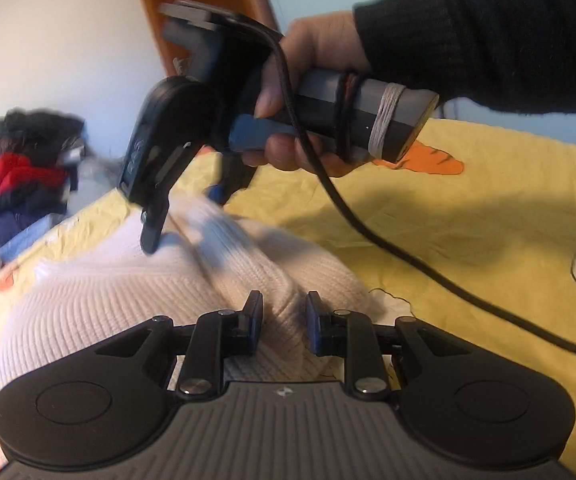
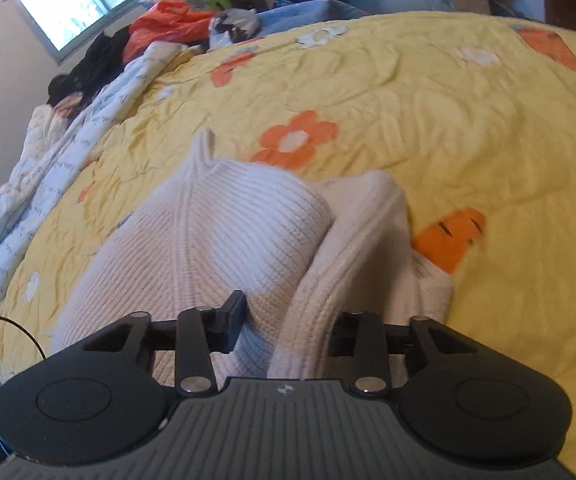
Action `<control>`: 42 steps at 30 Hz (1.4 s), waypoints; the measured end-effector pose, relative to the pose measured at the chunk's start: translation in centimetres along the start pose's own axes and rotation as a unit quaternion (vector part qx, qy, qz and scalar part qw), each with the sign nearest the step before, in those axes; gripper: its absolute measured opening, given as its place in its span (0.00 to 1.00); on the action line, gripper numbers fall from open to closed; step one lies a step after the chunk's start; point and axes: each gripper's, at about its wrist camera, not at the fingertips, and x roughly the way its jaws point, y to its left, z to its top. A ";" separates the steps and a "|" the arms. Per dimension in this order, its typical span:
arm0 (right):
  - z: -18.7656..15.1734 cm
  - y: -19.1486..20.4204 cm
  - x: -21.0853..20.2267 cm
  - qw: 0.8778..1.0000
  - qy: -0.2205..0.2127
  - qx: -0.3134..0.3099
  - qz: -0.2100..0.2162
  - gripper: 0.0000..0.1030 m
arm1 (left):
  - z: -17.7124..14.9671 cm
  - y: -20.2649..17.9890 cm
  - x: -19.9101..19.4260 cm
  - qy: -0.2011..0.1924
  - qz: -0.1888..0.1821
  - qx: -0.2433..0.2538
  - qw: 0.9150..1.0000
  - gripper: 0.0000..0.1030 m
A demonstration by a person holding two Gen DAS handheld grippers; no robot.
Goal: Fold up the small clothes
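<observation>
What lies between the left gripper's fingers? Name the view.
A raised fold of the white knit sweater fills the gap in the left gripper, pinched by both fingers; the left wrist view shows it.

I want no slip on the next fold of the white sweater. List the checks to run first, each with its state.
1. Left gripper gripping a fold of the white knit sweater: ok.
2. Right gripper gripping: not ok; the fingers stand apart, knit only between them.
3. Sweater fully on the yellow bedspread: ok.
4. Bedspread beyond the sweater free of other clothes: ok.
5. Black cable away from the sweater: cannot tell.
</observation>
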 end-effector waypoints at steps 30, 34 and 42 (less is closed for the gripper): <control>0.8 -0.8 1.7 0.999 -0.021 0.043 0.020 0.76 | -2.7 -1.2 -5.1 -0.036 0.050 0.276 0.959 0.84; 0.6 -0.9 1.8 0.998 -0.024 0.048 0.023 0.77 | -2.4 -1.1 -3.7 -0.023 0.050 0.269 0.962 0.70; 0.8 0.2 1.1 0.998 -0.069 0.006 0.002 0.17 | -1.6 -2.3 -2.9 -0.041 0.056 0.280 0.957 0.27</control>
